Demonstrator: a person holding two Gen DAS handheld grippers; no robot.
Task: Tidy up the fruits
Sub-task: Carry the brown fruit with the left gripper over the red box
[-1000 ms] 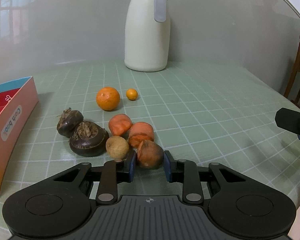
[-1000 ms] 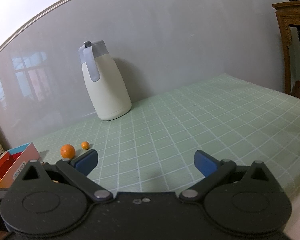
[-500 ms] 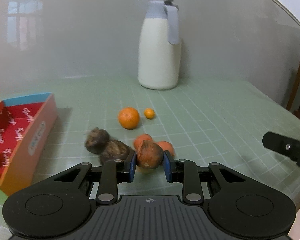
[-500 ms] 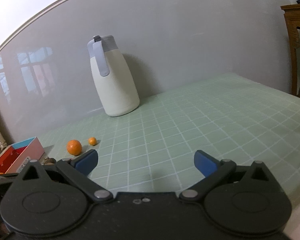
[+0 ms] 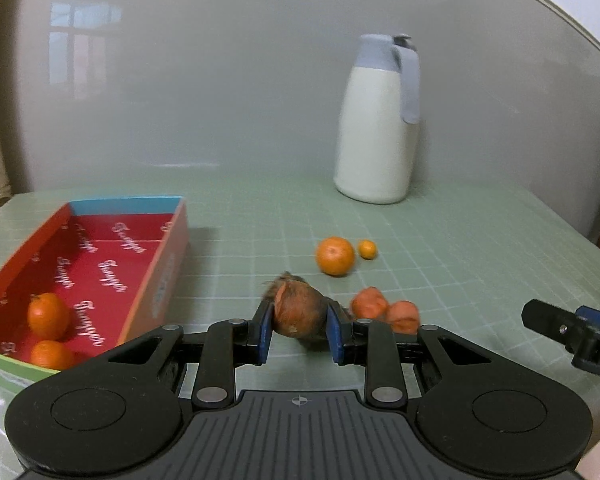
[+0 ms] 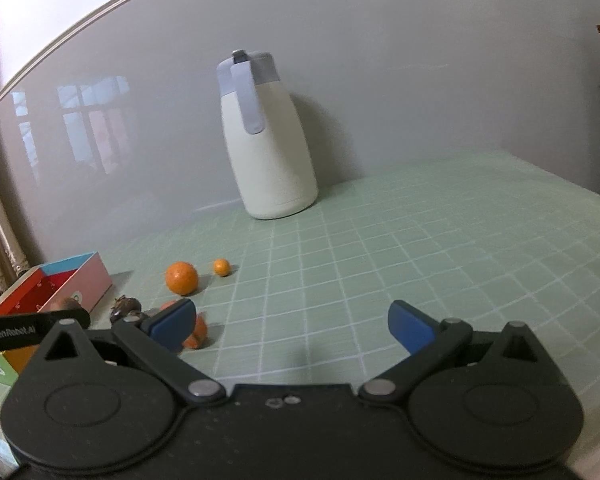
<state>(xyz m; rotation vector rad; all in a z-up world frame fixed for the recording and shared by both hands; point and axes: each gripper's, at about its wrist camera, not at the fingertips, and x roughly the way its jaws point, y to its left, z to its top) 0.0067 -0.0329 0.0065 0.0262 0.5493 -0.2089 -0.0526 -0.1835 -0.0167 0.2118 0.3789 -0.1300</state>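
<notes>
Down at the bottom middle, your left tongs (image 5: 298, 330) are clamped on a brownish-orange fruit (image 5: 299, 314), lifted off the green surface (image 5: 460, 248). Your right tongs (image 6: 292, 326) are spread wide, holding nothing. Further up, left of frame, the red box (image 5: 172, 240) has two oranges (image 5: 47, 316); a loose orange (image 5: 335, 256) lies mid-frame, white jug (image 5: 378, 120) at the back.

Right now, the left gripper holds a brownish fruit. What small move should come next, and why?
Probably carry it leftward over the red box before opening. The left gripper is shut on the brownish fruit, which hangs over the table beside the box, where two oranges already lie.
</notes>
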